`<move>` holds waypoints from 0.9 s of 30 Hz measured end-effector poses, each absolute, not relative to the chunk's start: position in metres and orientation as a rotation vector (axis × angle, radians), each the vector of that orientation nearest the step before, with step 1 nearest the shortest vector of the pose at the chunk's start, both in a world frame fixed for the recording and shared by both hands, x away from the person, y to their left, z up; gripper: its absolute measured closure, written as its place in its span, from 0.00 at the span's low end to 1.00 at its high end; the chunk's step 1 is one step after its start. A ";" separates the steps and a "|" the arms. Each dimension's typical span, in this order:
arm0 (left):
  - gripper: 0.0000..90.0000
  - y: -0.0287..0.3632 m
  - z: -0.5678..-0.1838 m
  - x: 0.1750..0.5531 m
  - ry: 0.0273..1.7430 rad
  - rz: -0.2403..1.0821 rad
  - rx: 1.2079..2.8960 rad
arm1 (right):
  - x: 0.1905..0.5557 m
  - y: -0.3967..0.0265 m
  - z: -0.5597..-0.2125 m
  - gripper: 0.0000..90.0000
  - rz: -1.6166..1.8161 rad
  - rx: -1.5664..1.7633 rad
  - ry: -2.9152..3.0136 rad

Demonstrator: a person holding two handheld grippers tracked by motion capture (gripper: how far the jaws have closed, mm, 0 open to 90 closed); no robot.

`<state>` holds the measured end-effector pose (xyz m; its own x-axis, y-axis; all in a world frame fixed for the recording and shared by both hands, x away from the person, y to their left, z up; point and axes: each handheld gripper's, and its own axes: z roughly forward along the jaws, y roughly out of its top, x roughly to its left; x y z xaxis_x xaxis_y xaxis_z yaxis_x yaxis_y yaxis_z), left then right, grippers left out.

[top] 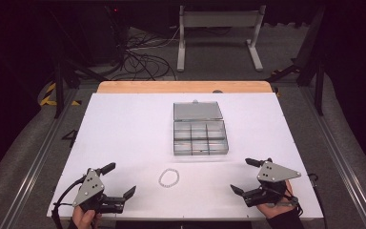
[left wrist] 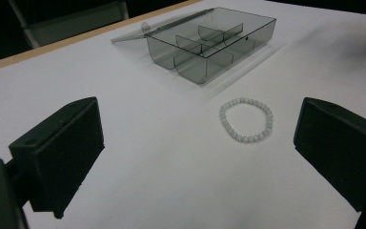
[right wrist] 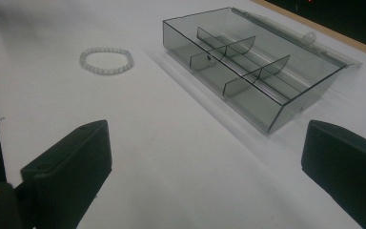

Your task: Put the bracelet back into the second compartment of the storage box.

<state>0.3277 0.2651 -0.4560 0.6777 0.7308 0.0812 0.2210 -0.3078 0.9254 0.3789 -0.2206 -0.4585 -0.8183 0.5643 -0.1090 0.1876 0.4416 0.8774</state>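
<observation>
Here we hold the left gripper (top: 120, 179) near the table's (top: 124, 124) front-left corner and the right gripper (top: 242, 175) near its front-right, both w/ jaws spread wide, nothing between them. A white bead bracelet (top: 168, 177) lies flat btw. the two, apart from each. Behind it sits a clear compartment box (top: 200, 137), lid (top: 197, 110) folded back flat, compartments bare.

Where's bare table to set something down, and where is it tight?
Free: the wide white table left of the clear, open compartment box, the strip to its right, and the near edge between the left gripper and right gripper. Tighter: between the box and the white bead bracelet.
</observation>
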 end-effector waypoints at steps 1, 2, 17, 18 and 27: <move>0.04 0.265 -0.456 0.328 0.754 0.611 1.852 | 0.379 -0.220 -0.458 0.04 1.333 0.639 2.313; 0.04 0.265 -0.456 0.328 0.751 0.616 1.852 | 0.379 -0.220 -0.459 0.04 1.332 0.638 2.315; 0.04 0.264 -0.457 0.329 0.764 0.619 1.867 | 0.378 -0.218 -0.457 0.06 1.311 0.625 2.329; 0.04 0.264 -0.456 0.329 0.765 0.617 1.864 | 0.378 -0.218 -0.457 0.06 1.313 0.625 2.331; 0.04 0.264 -0.456 0.328 0.764 0.619 1.868 | 0.378 -0.217 -0.455 0.08 1.318 0.623 2.340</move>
